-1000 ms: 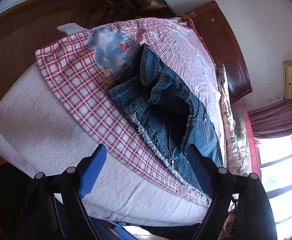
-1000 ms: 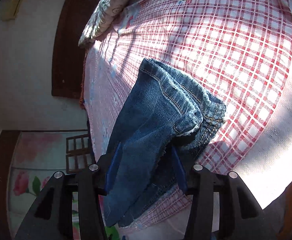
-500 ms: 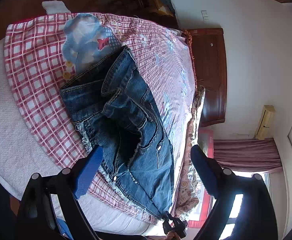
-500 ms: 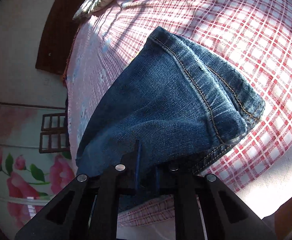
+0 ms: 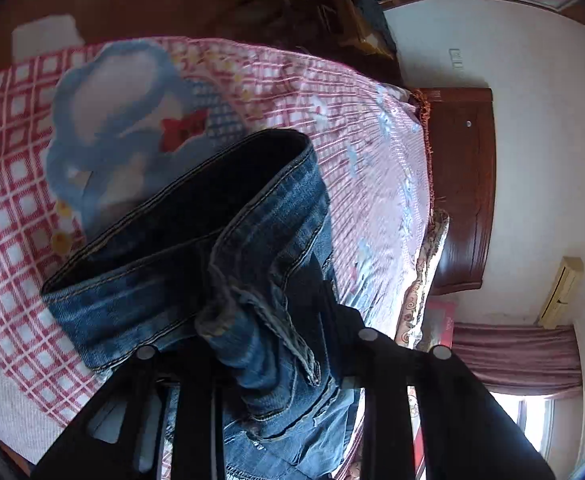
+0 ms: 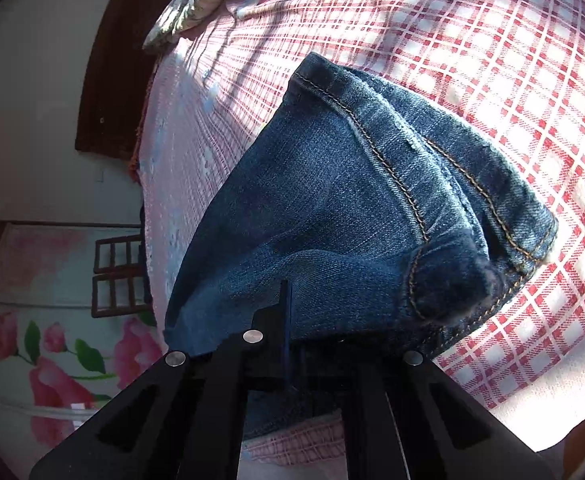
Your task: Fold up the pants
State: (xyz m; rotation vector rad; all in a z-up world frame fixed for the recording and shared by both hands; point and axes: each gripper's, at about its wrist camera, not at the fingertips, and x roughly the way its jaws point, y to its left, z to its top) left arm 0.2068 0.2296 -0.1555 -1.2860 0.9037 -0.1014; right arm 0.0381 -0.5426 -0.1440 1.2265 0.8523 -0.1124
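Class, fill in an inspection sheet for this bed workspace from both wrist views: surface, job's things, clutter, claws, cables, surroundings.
Surface: bed with a red-and-white checked sheet carrying a blue cartoon print.
Job's things: denim shorts, bunched, waistband raised off the sheet.
Clutter: patterned pillow at the bed's far end.
Claws: left claw has just been closing, shut on the shorts' frayed edge; right claw has just been closing, shut on the shorts' denim.
Cables: nothing seen.
Surroundings: dark wooden headboard, curtained window, floral-painted panel.
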